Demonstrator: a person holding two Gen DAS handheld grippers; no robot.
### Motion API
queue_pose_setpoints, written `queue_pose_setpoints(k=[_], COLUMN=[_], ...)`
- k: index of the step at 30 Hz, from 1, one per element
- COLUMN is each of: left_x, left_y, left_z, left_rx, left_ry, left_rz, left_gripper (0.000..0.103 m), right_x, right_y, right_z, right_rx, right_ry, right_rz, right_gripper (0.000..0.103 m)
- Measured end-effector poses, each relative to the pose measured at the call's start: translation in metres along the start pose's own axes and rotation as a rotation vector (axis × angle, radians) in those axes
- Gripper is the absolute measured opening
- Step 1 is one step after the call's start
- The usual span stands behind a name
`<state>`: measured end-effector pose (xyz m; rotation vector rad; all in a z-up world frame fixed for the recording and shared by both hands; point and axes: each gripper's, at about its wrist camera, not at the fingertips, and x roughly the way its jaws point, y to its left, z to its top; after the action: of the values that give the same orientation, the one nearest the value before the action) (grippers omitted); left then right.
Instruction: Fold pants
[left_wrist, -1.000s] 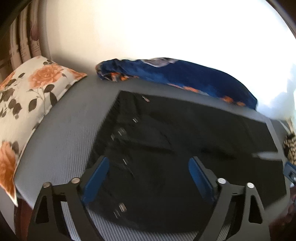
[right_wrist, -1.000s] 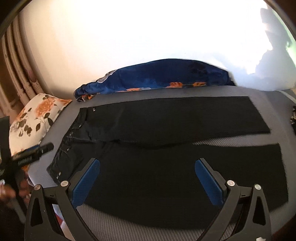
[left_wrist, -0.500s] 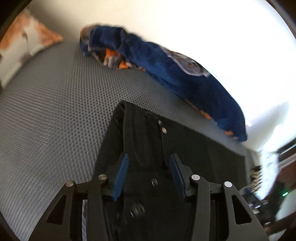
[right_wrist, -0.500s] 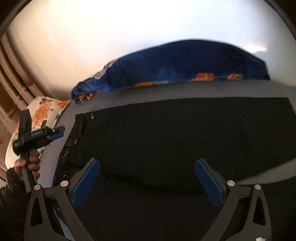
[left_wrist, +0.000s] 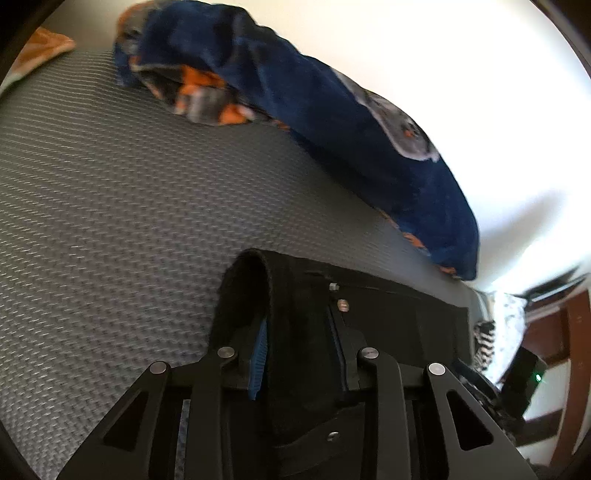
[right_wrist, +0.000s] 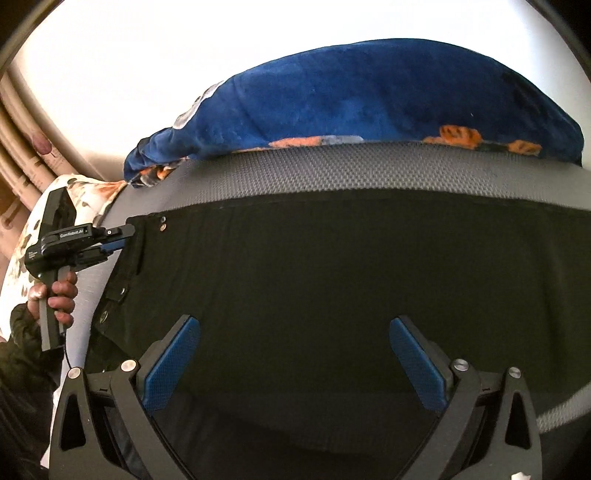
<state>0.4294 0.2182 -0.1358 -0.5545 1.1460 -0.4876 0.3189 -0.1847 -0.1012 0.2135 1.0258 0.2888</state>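
Note:
Black pants (right_wrist: 332, 258) lie flat across a grey mesh mattress (right_wrist: 332, 170), waistband to the left. In the left wrist view the waistband corner (left_wrist: 295, 295) stands bunched up between the blue pads of my left gripper (left_wrist: 299, 332), whose jaws are closing and press on the cloth. The right wrist view shows that same left gripper (right_wrist: 125, 238) pinching the waistband's far corner, held by a hand (right_wrist: 59, 291). My right gripper (right_wrist: 295, 332) hovers low over the upper leg of the pants, jaws wide open, nothing between the pads.
A rolled blue blanket (right_wrist: 369, 99) with orange flowers lies along the far edge of the mattress against the white wall. A floral pillow (right_wrist: 85, 192) sits at the left end. Dark wooden furniture (left_wrist: 576, 332) shows past the mattress in the left wrist view.
My left gripper swung in over the waistband's far corner, dropped, and closed from wide open onto the cloth. My right gripper moved forward and lower over the pants, still open.

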Motion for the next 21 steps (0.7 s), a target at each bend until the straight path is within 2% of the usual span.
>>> queue_pose_setpoints(k=[6,9,10,11,12,15,21], left_x=[0.023,0.029,0.03,0.03,0.028,0.019,-0.034], left_y=[-0.007,-0.013,-0.017,-0.02,-0.022,-0.04,-0.077], left_z=[0.006,0.015,0.017,0.017,0.017,0.006,-0.022], left_rx=[0.053,0.052,0.05,0.053,0.062,0.126,0.215], left_ry=[0.036,0.011,-0.004,-0.014,-0.022,-0.08,-0.197], left_rz=[-0.033,-0.048,-0.055,-0.073,-0.076,-0.031,-0.172], left_gripper=[0.03,0.03,0.027,0.01,0.007,0.007,0.007], right_x=[0.008,0.014,0.016,0.018,0.02,0.023,0.037], right_y=[-0.006,-0.007,-0.006,-0.006,-0.005,-0.003,0.006], right_z=[0.016,0.026,0.029,0.032,0.034,0.042,0.075], right_rx=[-0.008,-0.016,-0.028,-0.041,-0.055,-0.116,-0.371], right_ry=[-0.011,-0.009,-0.011,-0.01,-0.006,0.004,0.091], right_rz=[0.011,0.015,0.016,0.012,0.01,0.013,0.082], right_gripper=[0.102,0.102,0.102,0.102,0.102,0.102,0.102])
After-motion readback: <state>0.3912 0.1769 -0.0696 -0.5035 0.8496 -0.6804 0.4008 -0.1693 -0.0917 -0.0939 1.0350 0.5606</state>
